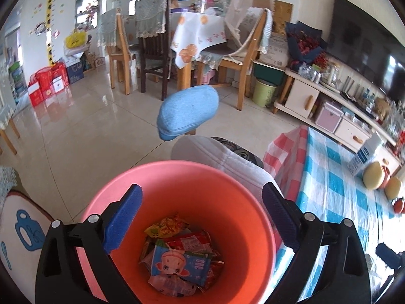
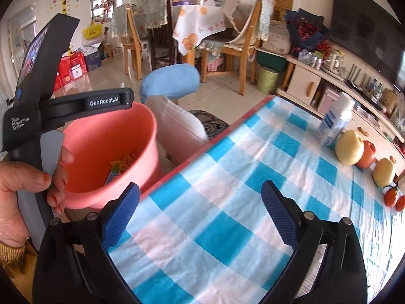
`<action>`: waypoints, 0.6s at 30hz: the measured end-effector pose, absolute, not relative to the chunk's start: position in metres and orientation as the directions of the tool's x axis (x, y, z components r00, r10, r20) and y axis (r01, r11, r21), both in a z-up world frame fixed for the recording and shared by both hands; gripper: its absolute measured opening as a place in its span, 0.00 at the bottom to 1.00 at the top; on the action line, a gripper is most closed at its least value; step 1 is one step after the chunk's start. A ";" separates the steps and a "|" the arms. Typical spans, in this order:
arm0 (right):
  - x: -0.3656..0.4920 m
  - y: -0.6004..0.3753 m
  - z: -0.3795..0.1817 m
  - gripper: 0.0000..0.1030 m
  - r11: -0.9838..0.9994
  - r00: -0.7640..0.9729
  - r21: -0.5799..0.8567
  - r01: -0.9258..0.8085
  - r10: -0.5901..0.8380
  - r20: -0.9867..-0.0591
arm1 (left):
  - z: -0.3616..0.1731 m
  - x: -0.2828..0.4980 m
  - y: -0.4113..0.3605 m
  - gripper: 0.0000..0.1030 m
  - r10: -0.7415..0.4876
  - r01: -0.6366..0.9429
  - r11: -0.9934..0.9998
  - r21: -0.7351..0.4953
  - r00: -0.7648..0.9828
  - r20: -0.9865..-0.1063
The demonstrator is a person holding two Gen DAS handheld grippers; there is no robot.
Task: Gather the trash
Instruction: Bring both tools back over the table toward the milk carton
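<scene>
Left gripper point(image 1: 202, 217) released, empty, jaws wide over the bin point(image 1: 177, 177); wrappers point(image 1: 181, 255) lie at the bin's bottom. Right gripper point(image 2: 200, 215) released too, empty, over the cloth point(image 2: 227, 177) just beside the bin. Best next: scan for leftover trash. Only the right view shows fruit point(image 2: 350, 150) and the hand point(image 2: 30, 190).

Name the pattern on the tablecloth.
Blue, white and pink checks on the tablecloth, clearest in the right wrist view.

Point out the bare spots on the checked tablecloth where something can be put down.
The tablecloth is bare from the bucket side across to the right gripper. Crowded only along the far right edge: white bottle, pale fruit, small oranges.
</scene>
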State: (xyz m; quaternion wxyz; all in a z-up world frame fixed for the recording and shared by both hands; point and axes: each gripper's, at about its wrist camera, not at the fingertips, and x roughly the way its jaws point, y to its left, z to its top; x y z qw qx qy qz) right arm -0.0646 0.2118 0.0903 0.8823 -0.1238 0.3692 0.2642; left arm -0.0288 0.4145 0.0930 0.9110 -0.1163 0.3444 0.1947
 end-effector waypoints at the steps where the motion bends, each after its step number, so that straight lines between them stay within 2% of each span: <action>1: -0.065 0.206 0.091 0.94 0.835 0.591 -0.021 -0.550 0.372 -0.716 | 0.094 -0.028 0.410 0.92 0.275 -0.428 0.901 -0.070 0.690 -0.670; 10: -0.072 0.159 0.089 0.96 0.883 0.623 -0.014 -0.470 0.321 -0.714 | 0.098 -0.021 0.357 0.93 0.269 -0.331 0.943 0.019 0.728 -0.631; 18: -0.083 0.115 0.085 0.96 0.919 0.627 0.024 -0.394 0.287 -0.724 | 0.102 -0.026 0.299 0.93 0.191 -0.192 0.979 0.060 0.793 -0.579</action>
